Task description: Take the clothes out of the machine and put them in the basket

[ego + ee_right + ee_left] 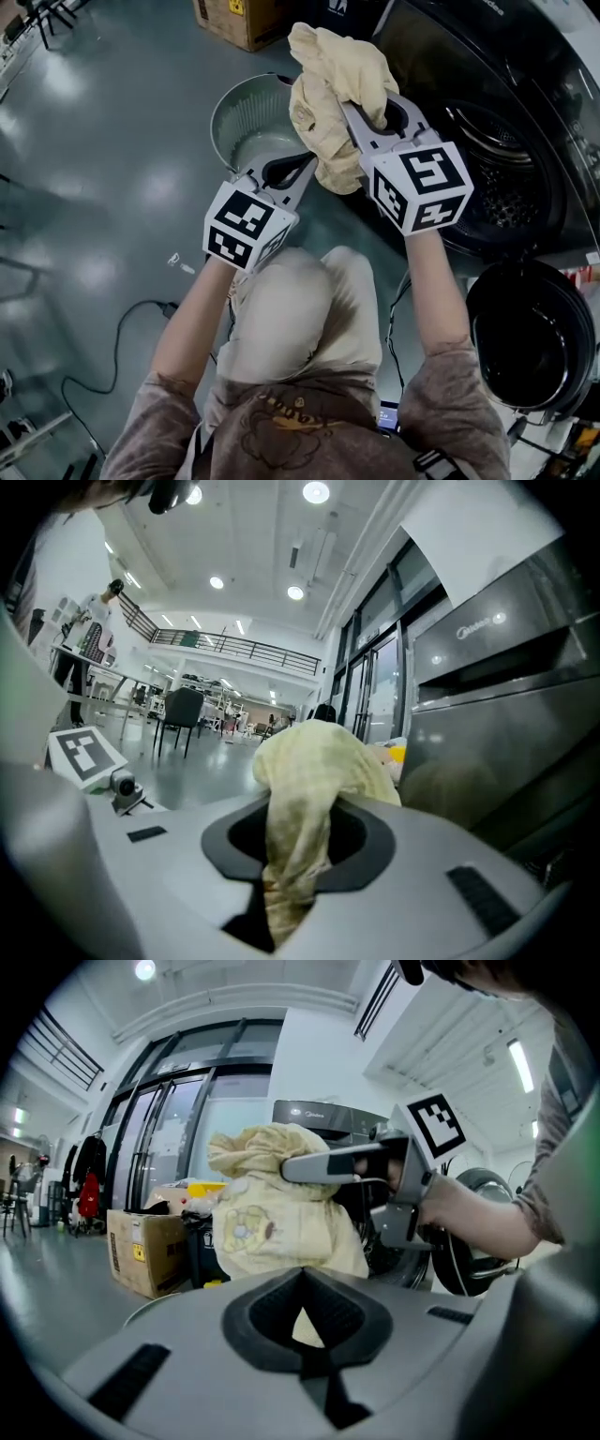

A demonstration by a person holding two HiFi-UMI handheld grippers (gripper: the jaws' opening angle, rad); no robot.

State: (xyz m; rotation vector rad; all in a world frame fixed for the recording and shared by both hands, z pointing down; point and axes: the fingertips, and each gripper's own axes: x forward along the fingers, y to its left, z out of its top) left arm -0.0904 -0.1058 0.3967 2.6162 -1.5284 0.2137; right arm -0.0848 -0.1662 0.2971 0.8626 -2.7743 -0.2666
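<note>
Transfer step: right gripper [366, 117] fingers clamped on cream garment [337, 80], out of machine [511, 183]; left gripper [302, 164] fingers closed, empty. Next: carry over basket [225, 108], spread fingers, drop

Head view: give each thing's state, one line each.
Right hand-held gripper: shut on the pale yellow cloth garment.
Left hand-held gripper: shut, holding nothing.
Pale yellow cloth garment: bunched, hanging in the air.
Dark front-loading washing machine: door open.
Round grey plastic basket: upright on the floor.
</note>
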